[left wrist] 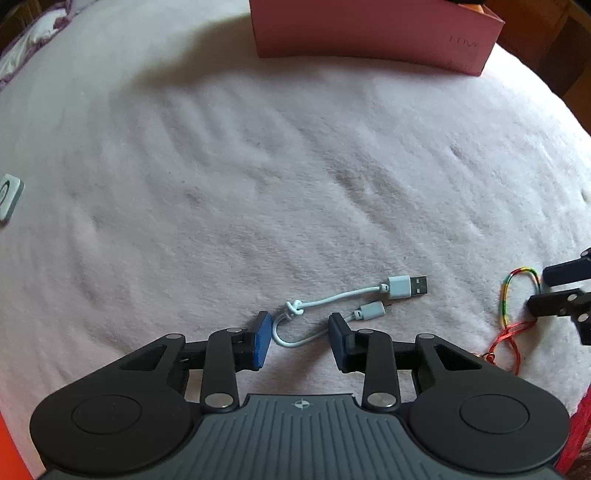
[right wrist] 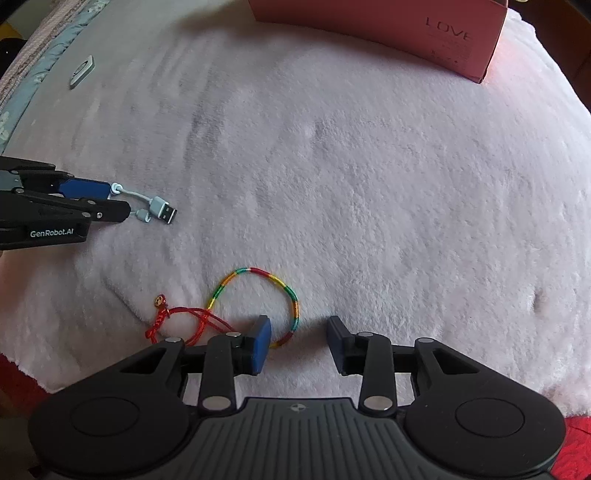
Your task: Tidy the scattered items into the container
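Note:
A short pale-blue USB cable (left wrist: 351,299) lies knotted on the pink fleece blanket. My left gripper (left wrist: 300,338) is open, its fingers on either side of the cable's loop. It also shows in the right wrist view (right wrist: 120,201) beside the cable (right wrist: 155,206). A rainbow braided bracelet (right wrist: 258,295) with red cords (right wrist: 184,321) lies in front of my right gripper (right wrist: 300,336), which is open around the bracelet's near edge. The pink box (right wrist: 388,26) marked LOVE stands at the far edge; it also shows in the left wrist view (left wrist: 369,29).
A small grey square item (left wrist: 7,201) lies at the far left of the blanket; it also shows in the right wrist view (right wrist: 82,72). The bed's floral sheet (right wrist: 33,74) runs along the left. Red fabric (right wrist: 14,373) borders the near edge.

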### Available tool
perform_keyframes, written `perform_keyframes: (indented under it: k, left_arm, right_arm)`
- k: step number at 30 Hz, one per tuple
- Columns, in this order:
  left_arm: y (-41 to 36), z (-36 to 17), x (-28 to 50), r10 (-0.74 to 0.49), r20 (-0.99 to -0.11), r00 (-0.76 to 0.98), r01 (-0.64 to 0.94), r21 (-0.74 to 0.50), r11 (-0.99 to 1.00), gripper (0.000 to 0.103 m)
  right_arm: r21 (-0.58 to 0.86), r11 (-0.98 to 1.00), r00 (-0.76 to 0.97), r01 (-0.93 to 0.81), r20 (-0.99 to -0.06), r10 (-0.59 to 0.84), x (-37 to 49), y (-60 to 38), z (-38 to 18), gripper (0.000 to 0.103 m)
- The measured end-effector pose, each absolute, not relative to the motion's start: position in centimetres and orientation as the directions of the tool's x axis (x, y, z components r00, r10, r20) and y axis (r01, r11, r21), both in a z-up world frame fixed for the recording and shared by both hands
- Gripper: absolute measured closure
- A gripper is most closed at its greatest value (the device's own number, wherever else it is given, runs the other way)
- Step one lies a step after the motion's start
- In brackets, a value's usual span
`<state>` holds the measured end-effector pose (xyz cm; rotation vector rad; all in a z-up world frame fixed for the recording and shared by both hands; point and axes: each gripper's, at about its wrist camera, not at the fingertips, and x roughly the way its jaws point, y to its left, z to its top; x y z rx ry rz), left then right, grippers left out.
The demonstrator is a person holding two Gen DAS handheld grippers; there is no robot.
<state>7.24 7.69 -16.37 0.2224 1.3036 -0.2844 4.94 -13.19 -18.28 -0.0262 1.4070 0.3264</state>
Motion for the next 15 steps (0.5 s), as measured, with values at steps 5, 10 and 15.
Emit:
perform_keyframes:
  k: [5,10,15]
  left_arm:
    - [7.3,-15.4,6.8,-0.119,-0.962,0.244,0.303,-0.041,0.952,0.094]
    - [6.6,-14.9,6.6,-0.134,-0.96,0.246,0.311,-0.052,0.949,0.095]
    - [6.1,-15.9,7.2,-0.115,-0.962,0.246,0.304,-0.036,0.952,0.092]
  right_arm:
    - [0.136,0.946,0.155,-0.294,-0.97,0.187,4.4,-12.8,-17.7,0.087]
    - [0.14,0.948,0.169,-0.286,-0.966,0.194,4.3,-13.1,-17.1,0.095]
    - [0.15,0.953,0.148,-0.263,-0.97,0.193,4.7,-13.2,-17.5,0.092]
